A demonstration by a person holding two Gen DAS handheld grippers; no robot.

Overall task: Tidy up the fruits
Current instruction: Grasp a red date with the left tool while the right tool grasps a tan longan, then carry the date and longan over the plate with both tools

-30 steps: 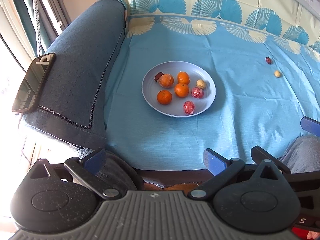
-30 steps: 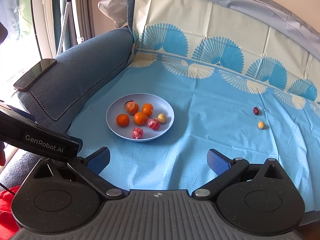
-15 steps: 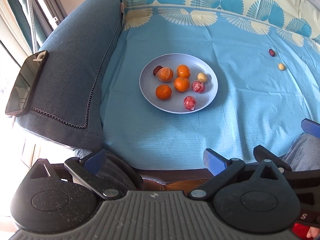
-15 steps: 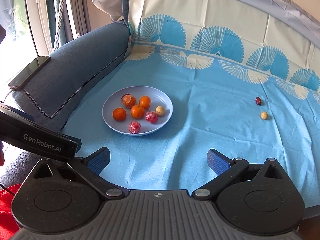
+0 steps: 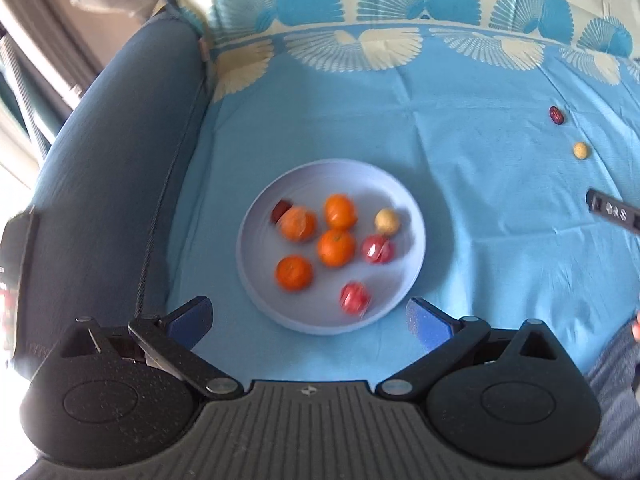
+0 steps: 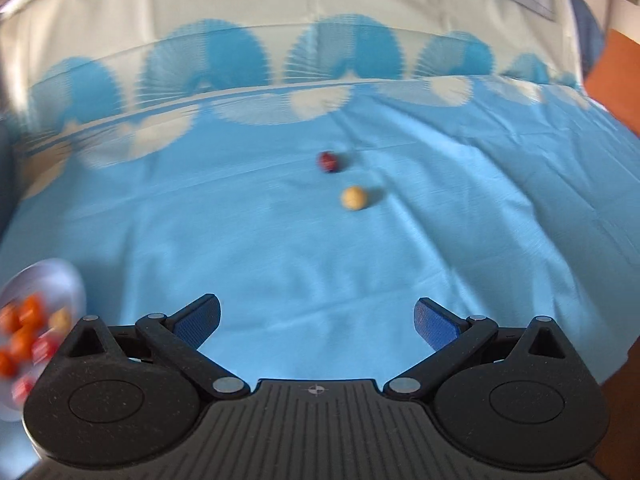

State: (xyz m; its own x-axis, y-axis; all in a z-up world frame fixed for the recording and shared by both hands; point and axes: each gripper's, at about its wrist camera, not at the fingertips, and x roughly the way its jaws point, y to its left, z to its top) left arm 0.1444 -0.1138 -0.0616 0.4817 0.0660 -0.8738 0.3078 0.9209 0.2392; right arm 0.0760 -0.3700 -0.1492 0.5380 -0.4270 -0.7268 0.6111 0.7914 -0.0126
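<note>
A pale blue plate (image 5: 404, 204) sits on the blue cloth and holds several oranges (image 5: 335, 247), two red wrapped fruits (image 5: 354, 297), a small tan fruit (image 5: 387, 221) and a dark red one (image 5: 281, 210). My left gripper (image 5: 310, 316) is open and empty, just before the plate's near rim. A loose dark red fruit (image 6: 328, 161) and a loose tan fruit (image 6: 354, 198) lie on the cloth ahead of my right gripper (image 6: 318, 320), which is open and empty. Both also show in the left wrist view, the red one (image 5: 556, 115) and the tan one (image 5: 580, 150). The plate (image 6: 60, 276) is at the right view's left edge.
A blue-grey sofa armrest (image 5: 104, 168) rises left of the plate, with a dark phone (image 5: 16, 256) on it. The cloth's fan-patterned part (image 6: 320, 52) covers the sofa back. Part of the right gripper (image 5: 614, 212) shows at the left view's right edge.
My left gripper moved forward toward the plate. My right gripper swung right, so the two loose fruits are now centred ahead and the plate slid to the left edge.
</note>
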